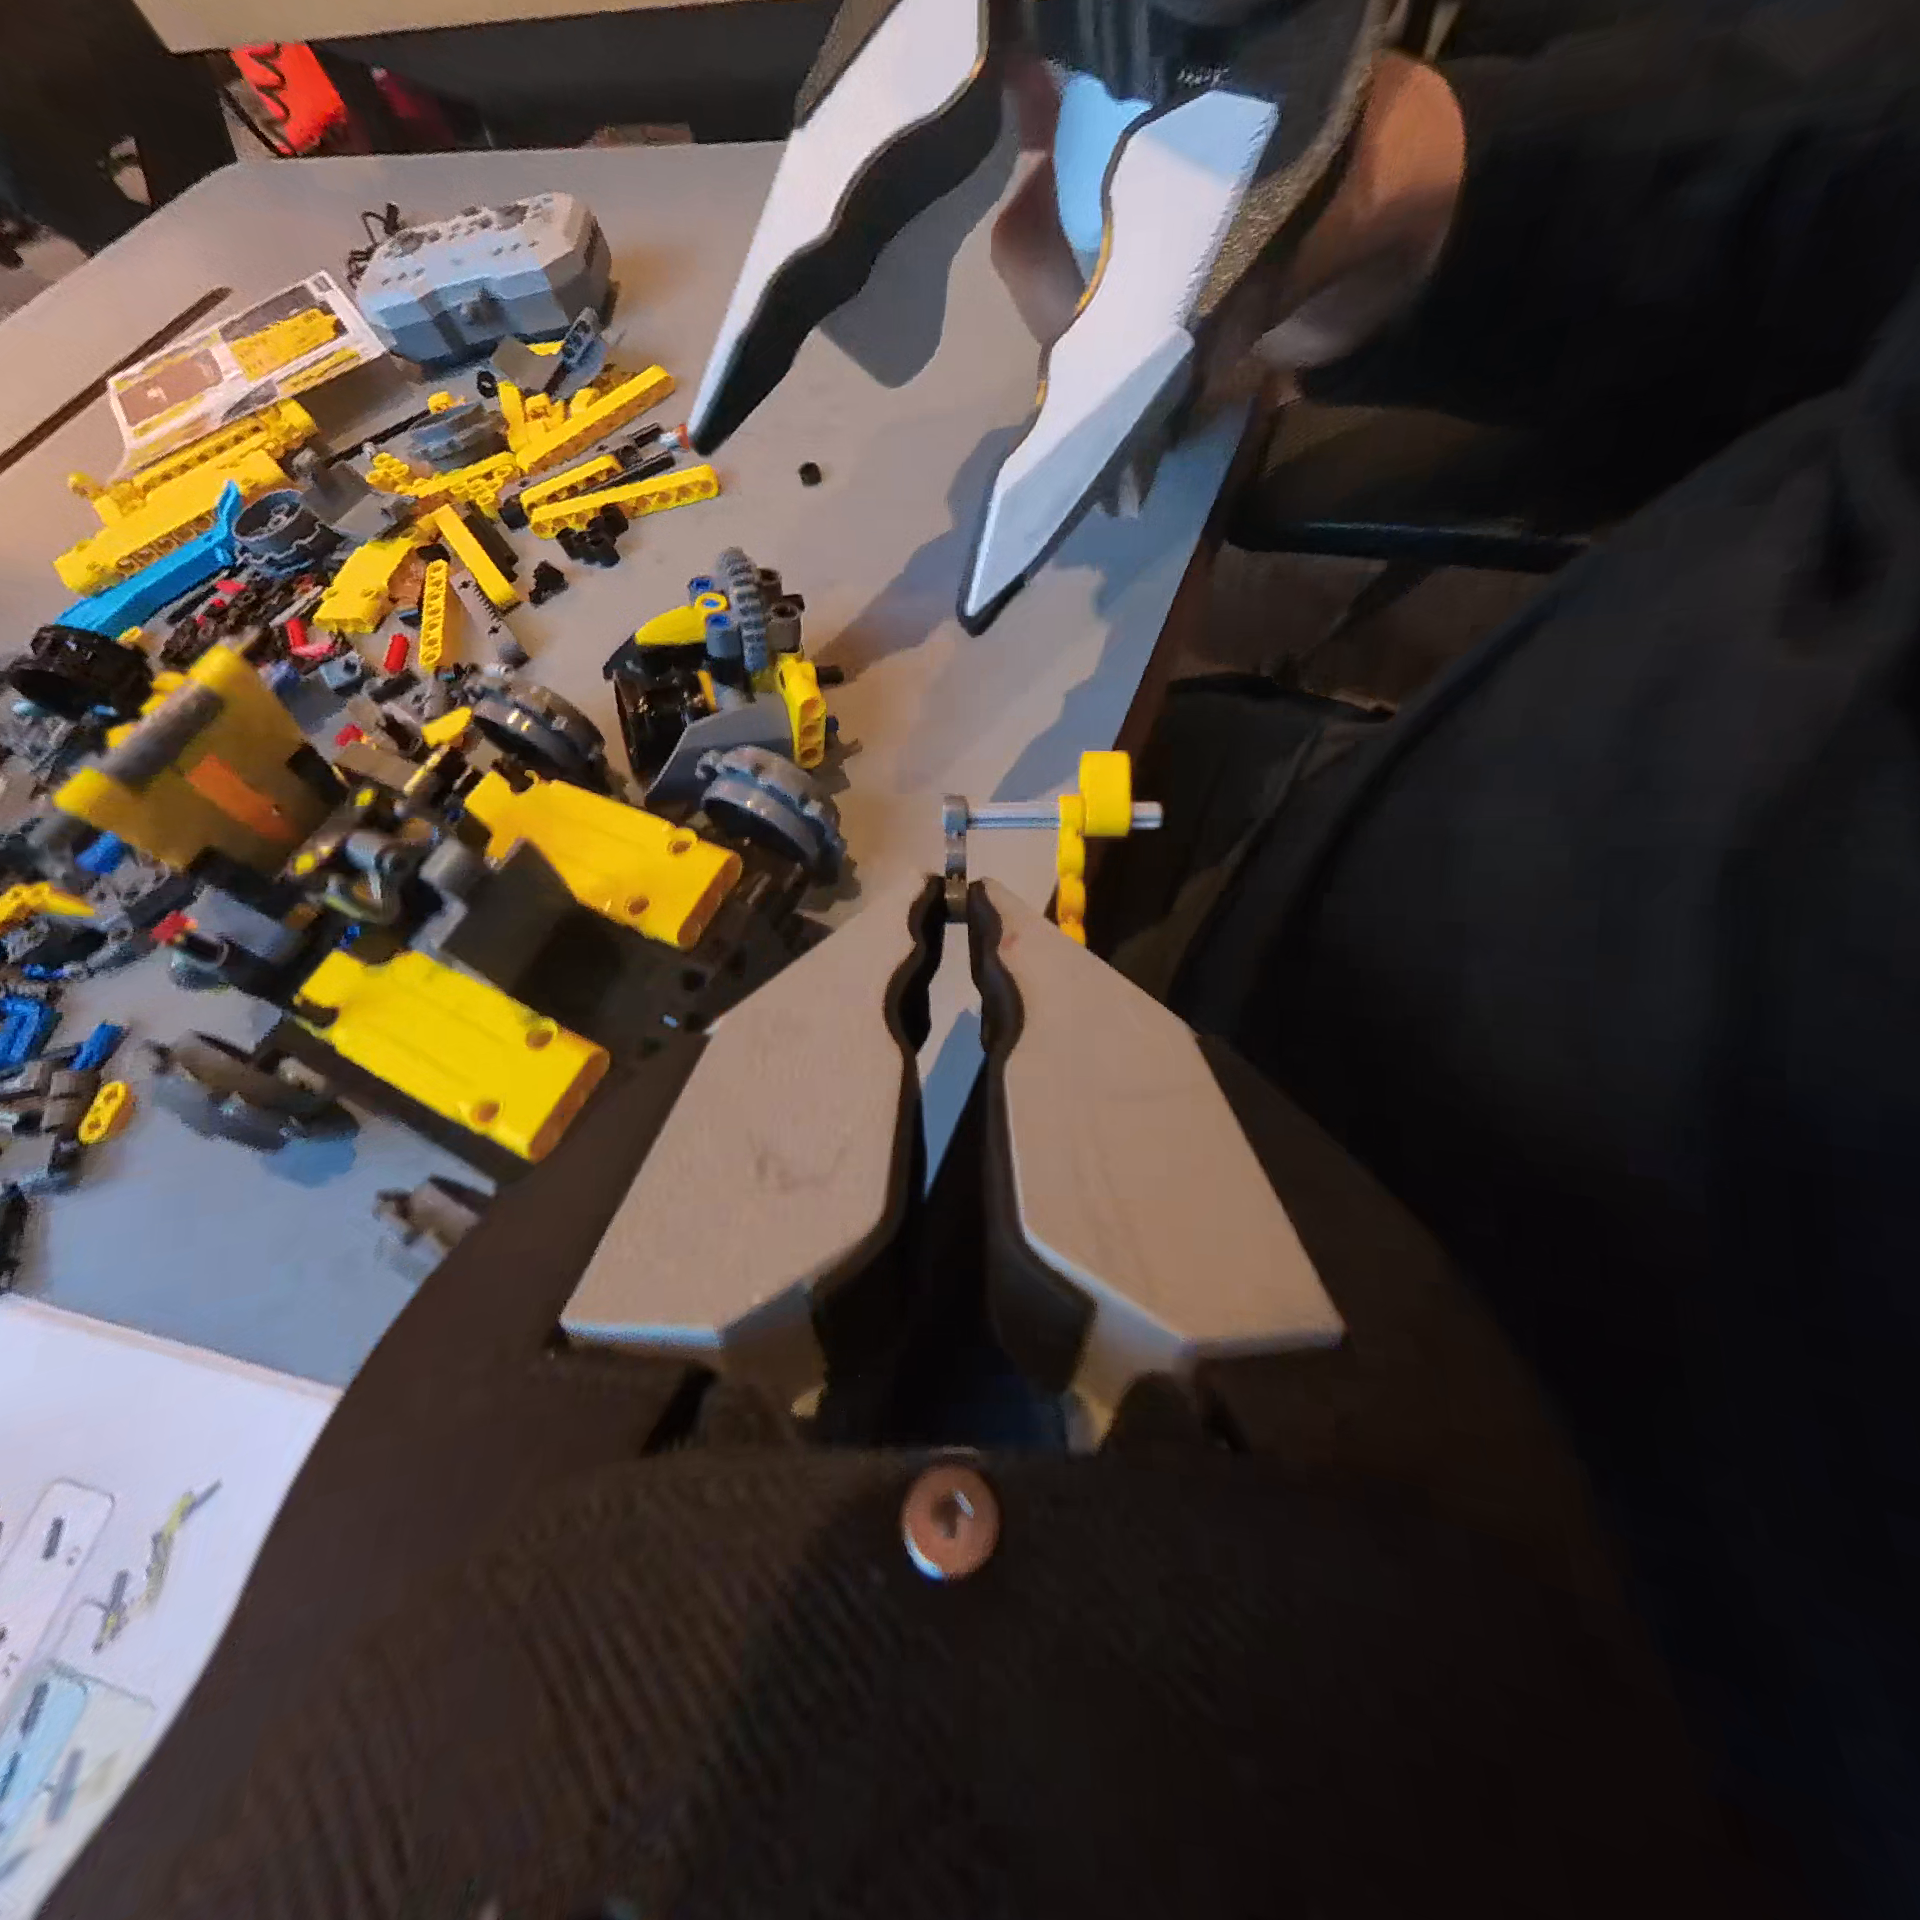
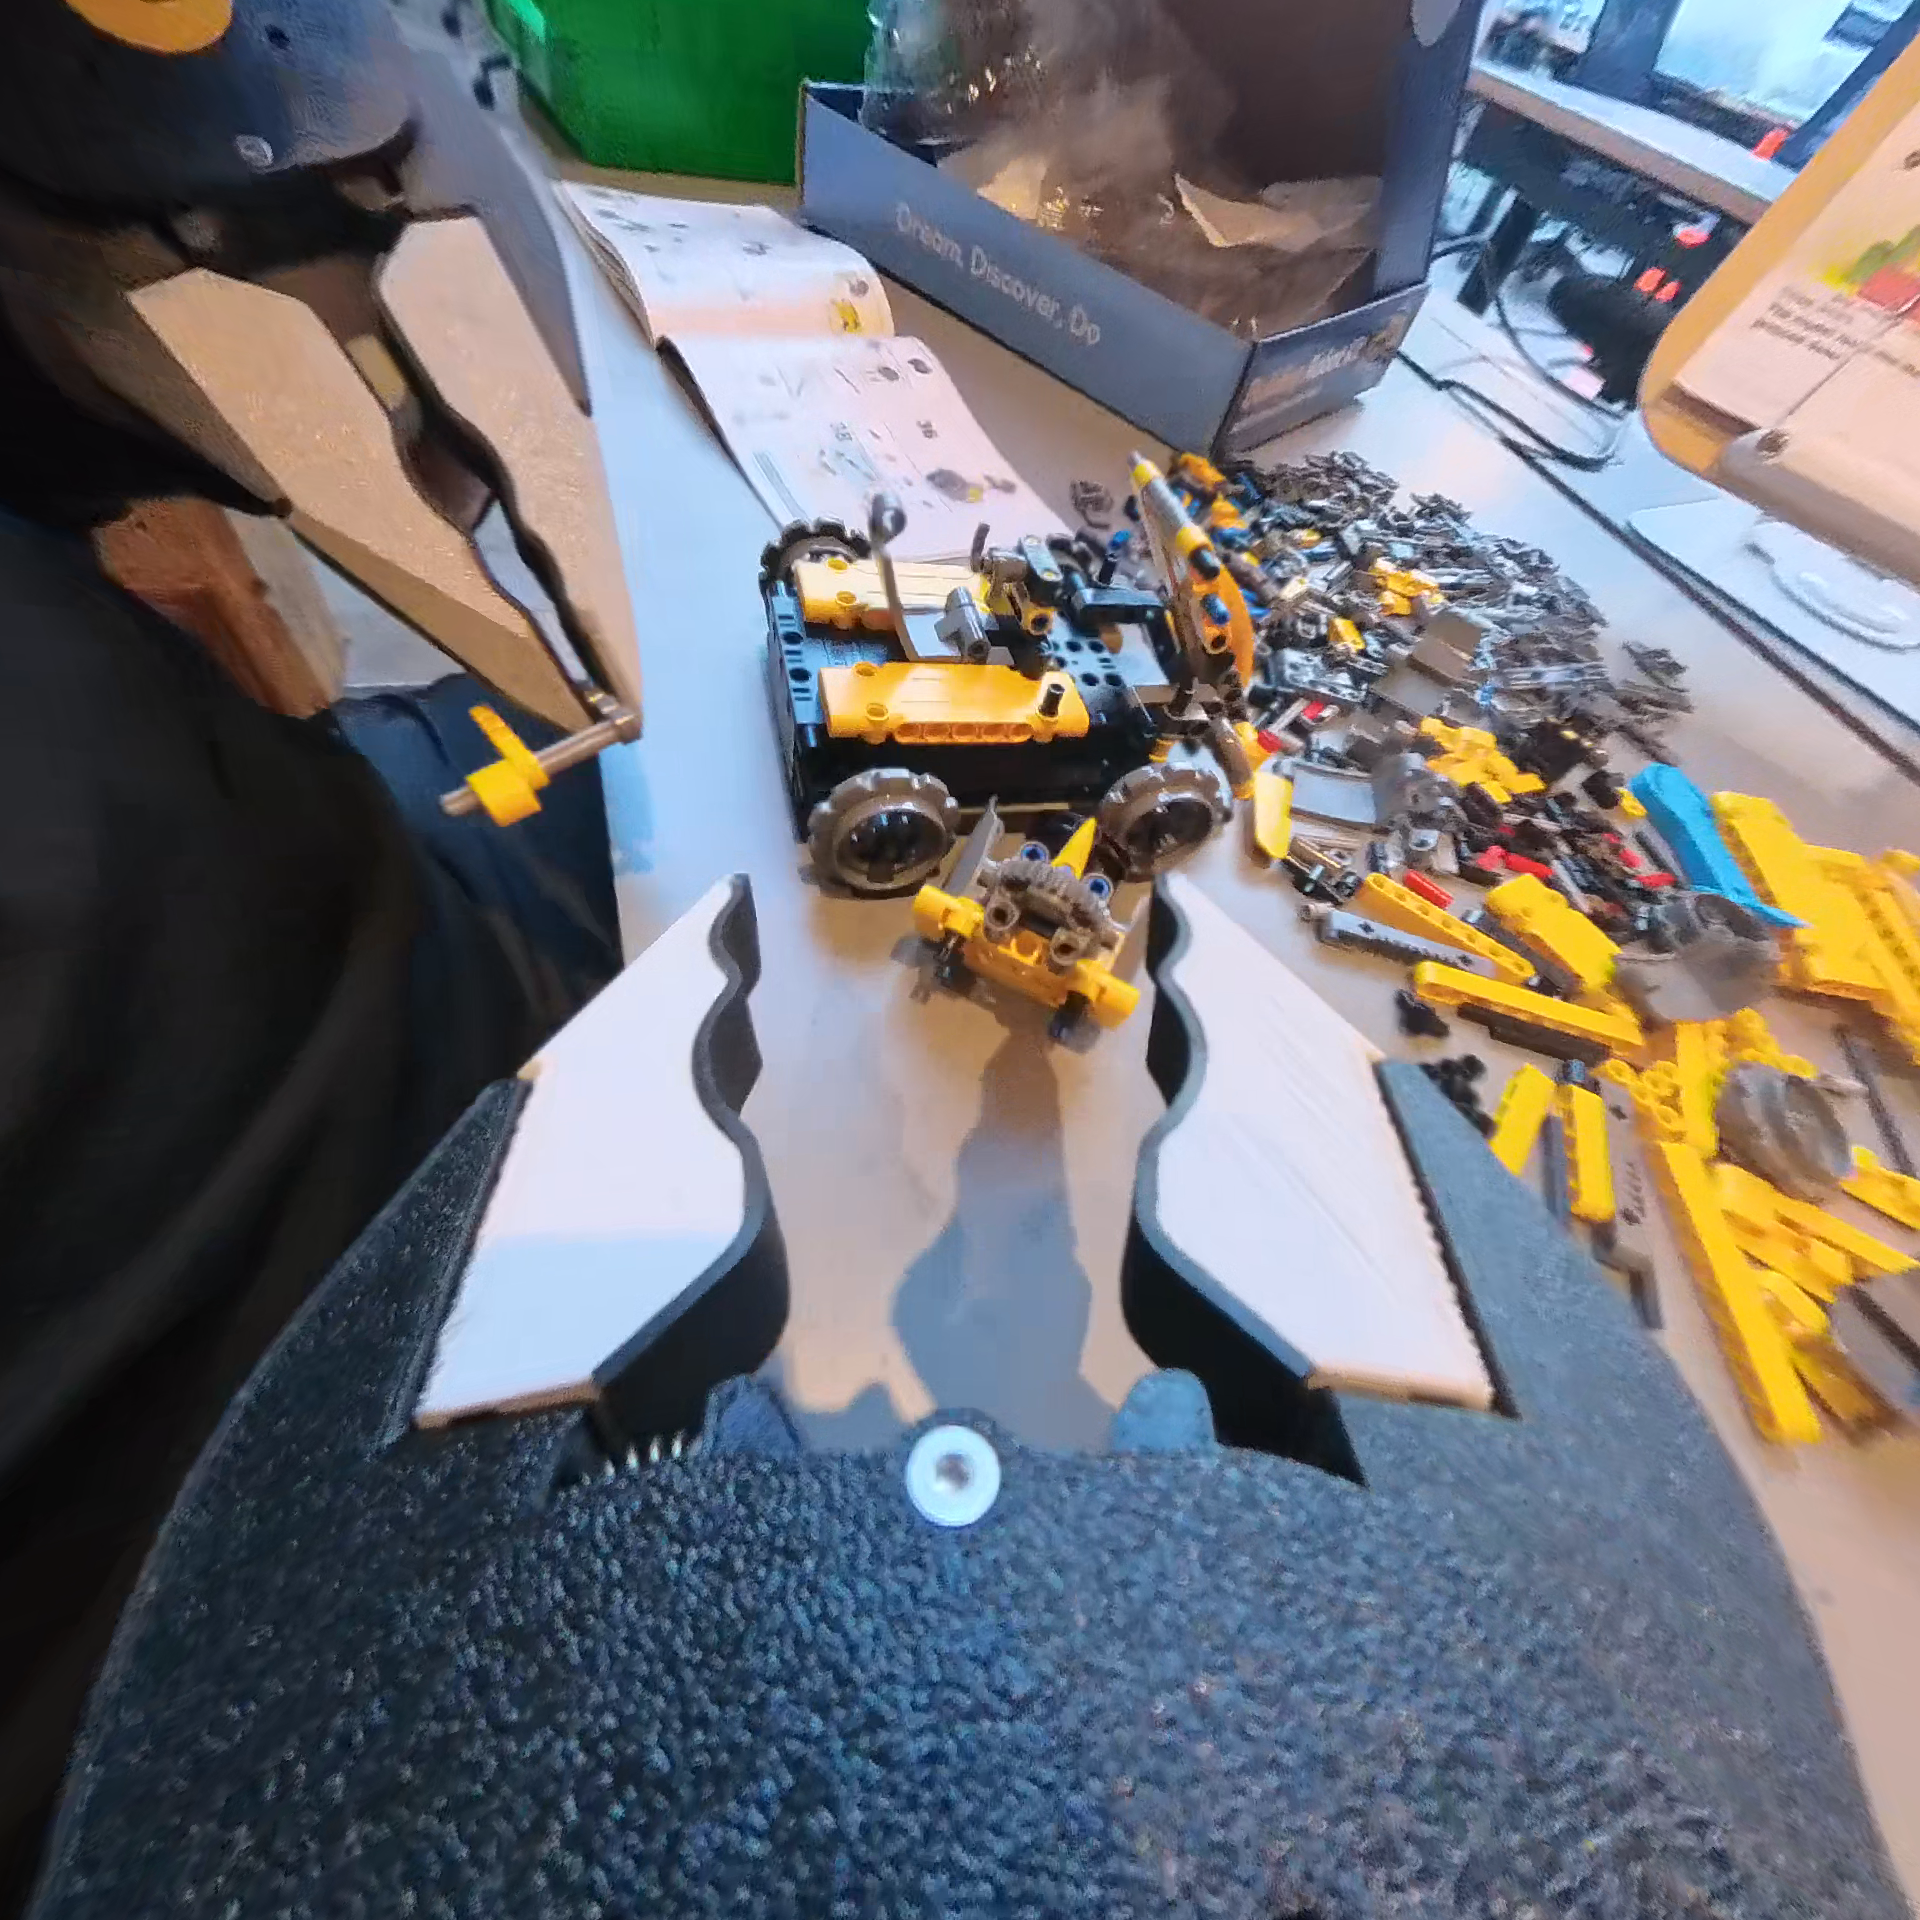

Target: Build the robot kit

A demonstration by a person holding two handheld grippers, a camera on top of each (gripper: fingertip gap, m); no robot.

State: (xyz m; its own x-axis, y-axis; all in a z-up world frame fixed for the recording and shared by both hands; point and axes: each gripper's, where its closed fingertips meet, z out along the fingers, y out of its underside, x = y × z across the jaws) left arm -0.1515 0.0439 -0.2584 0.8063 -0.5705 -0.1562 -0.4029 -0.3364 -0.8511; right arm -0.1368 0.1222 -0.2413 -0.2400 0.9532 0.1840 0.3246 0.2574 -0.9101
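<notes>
Left gripper [image 1: 958, 891]: jaws closed at the tips, pinching a small grey connector [image 1: 956, 844] that projects forward of the tips. Right gripper [image 2: 951, 914]: jaws spread wide, nothing between them, fingertips angled downward, positioned ahead of the left gripper.

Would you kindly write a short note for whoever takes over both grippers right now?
Left gripper: shut on a small grey axle assembly with yellow connector pieces, held off the grey table's near edge.
Right gripper: open, empty, hovering over the table just short of a small yellow-and-grey geared sub-assembly.
Behind that stands the partly built yellow-and-black wheeled vehicle; loose yellow, black and grey parts lie to its right, open instruction booklet behind.
Done: vehicle partly built. Left: cannot tell.
</notes>
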